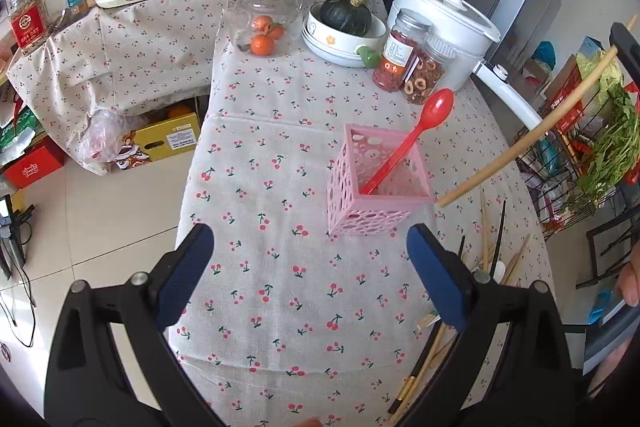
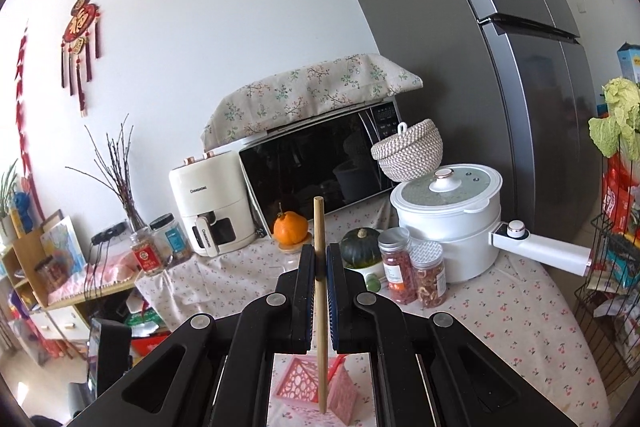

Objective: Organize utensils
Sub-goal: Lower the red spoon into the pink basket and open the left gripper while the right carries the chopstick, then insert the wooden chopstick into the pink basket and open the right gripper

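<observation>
Pink holder (image 1: 380, 183): square plastic box, walls pierced with round and oval holes, upright on the worktop (image 1: 280, 307), which is covered in pale woven cloth printed with small red cherries. This box is the landmark.

Red spoon (image 1: 412, 143): glossy plastic, handle down inside the holder, oval bowl leaning out over its far right corner.

Right gripper (image 2: 320, 263): black frame, blue ribbed pads clenched on a bamboo chopstick (image 2: 320, 307), a plain, round, pale tan stick. In the right wrist view the stick stands upright between the pads, its lower tip over the holder (image 2: 316, 383). In the left wrist view the same chopstick (image 1: 532, 131) slants in from the upper right, its tip just beside the holder's near right corner; whether it touches the rim cannot be told.

Left gripper (image 1: 310, 275): near side of the holder, over bare cloth, fingers spread wide and released, nothing between them.

Loose chopsticks (image 1: 496, 251): a scatter of tan and black sticks flat on the cloth, near and right of the holder, partly hidden by the left gripper's right finger.

Beyond the holder: two clear ribbed-lid jars (image 1: 412, 59) of dried red fruit.
</observation>
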Tool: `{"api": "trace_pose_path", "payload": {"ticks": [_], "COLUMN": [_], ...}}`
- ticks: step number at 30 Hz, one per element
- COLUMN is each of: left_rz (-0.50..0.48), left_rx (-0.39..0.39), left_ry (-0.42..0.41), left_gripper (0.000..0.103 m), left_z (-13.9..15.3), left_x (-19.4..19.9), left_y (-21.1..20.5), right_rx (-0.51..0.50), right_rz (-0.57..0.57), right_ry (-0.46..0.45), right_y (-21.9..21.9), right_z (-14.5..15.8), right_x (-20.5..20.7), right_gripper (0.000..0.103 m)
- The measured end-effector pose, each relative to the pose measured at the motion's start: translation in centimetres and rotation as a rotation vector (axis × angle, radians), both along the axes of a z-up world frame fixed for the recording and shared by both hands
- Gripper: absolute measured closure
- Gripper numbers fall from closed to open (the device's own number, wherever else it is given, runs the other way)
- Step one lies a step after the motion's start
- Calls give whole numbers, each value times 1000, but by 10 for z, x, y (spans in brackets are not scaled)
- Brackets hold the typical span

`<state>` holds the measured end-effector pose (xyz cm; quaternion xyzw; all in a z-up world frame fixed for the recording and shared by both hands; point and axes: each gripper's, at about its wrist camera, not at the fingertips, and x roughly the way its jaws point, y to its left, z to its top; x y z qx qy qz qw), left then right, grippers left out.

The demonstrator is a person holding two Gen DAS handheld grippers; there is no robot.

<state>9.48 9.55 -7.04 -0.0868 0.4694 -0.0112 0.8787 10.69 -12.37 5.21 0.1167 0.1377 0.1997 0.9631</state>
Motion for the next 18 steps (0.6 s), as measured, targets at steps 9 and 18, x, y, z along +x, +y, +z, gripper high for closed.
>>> {"api": "trace_pose_path", "payload": {"ticks": [9,18], "left_rz": [-27,2], "left_rx": [48,39], "left_ry": [-6,-67], "left_gripper": [6,6], "left_z": [1,10], "left_x": [-2,-4], "left_y": [-9,-7], "right_rx": [-51,-60], "right_rz": [-15,14], "right_ry": [-16,62], "right_y": [28,31], "right_z": [-20,-35], "right_x": [25,32], "right_gripper": [97,22]}}
